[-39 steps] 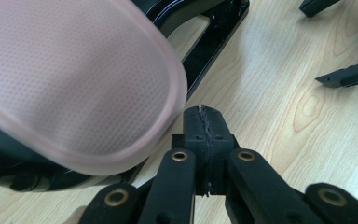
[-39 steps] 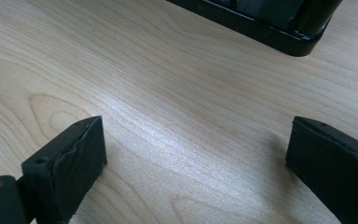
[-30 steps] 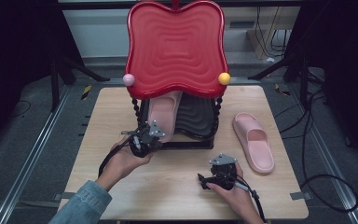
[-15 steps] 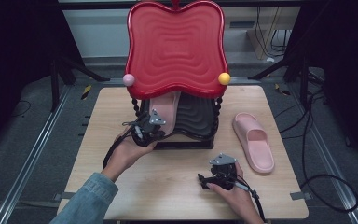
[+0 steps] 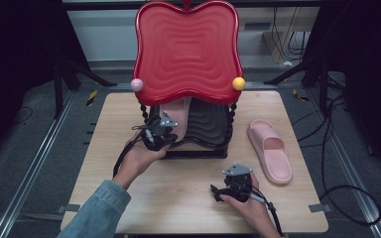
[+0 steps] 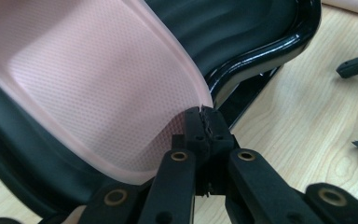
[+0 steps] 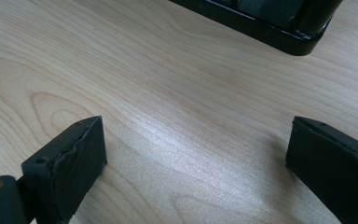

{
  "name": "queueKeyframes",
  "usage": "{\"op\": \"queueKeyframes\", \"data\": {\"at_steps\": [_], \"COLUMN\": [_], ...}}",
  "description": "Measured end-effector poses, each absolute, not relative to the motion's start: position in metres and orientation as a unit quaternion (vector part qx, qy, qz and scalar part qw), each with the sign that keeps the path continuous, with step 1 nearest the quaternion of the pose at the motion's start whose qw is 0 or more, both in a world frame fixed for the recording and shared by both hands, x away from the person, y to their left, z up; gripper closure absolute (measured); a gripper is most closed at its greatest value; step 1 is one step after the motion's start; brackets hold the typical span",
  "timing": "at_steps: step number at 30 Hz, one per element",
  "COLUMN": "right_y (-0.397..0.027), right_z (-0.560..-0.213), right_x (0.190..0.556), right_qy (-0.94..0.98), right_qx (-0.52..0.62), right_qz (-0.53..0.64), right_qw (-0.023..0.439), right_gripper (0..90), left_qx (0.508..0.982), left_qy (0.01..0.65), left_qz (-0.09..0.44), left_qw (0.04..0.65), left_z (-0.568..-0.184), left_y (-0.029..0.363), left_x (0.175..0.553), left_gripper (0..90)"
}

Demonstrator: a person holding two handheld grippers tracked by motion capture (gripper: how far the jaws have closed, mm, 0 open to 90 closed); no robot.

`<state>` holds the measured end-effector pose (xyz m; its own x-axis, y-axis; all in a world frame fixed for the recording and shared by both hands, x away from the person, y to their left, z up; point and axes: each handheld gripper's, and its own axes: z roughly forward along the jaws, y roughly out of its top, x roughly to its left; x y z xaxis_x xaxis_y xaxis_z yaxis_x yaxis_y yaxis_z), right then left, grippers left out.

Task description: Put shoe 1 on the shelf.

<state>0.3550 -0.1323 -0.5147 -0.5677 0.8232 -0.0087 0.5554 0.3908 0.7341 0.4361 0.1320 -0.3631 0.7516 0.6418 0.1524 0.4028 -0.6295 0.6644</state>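
Reaching in from the lower left of the high view, a forearm in a denim sleeve (image 5: 98, 208) carries the left gripper (image 5: 159, 133) up to the front left corner of a two-tier rack (image 5: 206, 129). The rack has a glossy red wavy top shelf (image 5: 187, 49), twisted black posts, a pink knob (image 5: 137, 85) on one front corner and a yellow knob (image 5: 238, 83) on the other, and a black lower shelf. A pink slipper (image 5: 179, 111) lies on the left part of that lower shelf, its sole facing up. In the left gripper view the jaws are pressed together on the thin rim of this slipper (image 6: 98, 84), right at its near edge, with the black shelf lip (image 6: 261, 60) curving just beside them and the wooden table (image 6: 307, 107) beyond.

Farther right, near the front edge of the table (image 5: 104, 144), the right gripper (image 5: 234, 184) rests in the person's hand, well apart from the rack. The right gripper view shows its jaws spread wide, with only bare wood grain (image 7: 186, 121) between them and the rack's black base (image 7: 261, 28) ahead.

At the far right, a second pink slipper (image 5: 270, 150) lies on the table beside the rack, strap side up, apart from both grippers.
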Motion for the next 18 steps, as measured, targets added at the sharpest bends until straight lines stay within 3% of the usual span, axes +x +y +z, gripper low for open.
{"op": "queueKeyframes", "data": {"at_steps": [4,9,12,18], "right_y": [-0.133,-0.148,-0.171,-0.222], "right_z": [-0.513,-0.5,-0.486,-0.461], "right_x": [0.354,0.35,0.35,0.367], "right_qy": [0.815,0.814,0.8,0.771], "right_qx": [0.424,0.424,0.442,0.48], "right_qz": [0.348,0.336,0.336,0.332], "right_qw": [0.188,0.211,0.227,0.256], "right_gripper": [9.4,26.7,39.8,56.8], "left_qx": [0.879,0.872,0.871,0.856], "left_qy": [0.299,0.309,0.315,0.35], "left_qz": [0.191,0.188,0.183,0.2], "left_qw": [0.319,0.33,0.328,0.324], "left_z": [-0.359,-0.36,-0.366,-0.382], "left_y": [0.135,0.148,0.161,0.205], "left_x": [0.43,0.411,0.399,0.372], "left_gripper": [86.0,76.6,68.7,53.2]}}
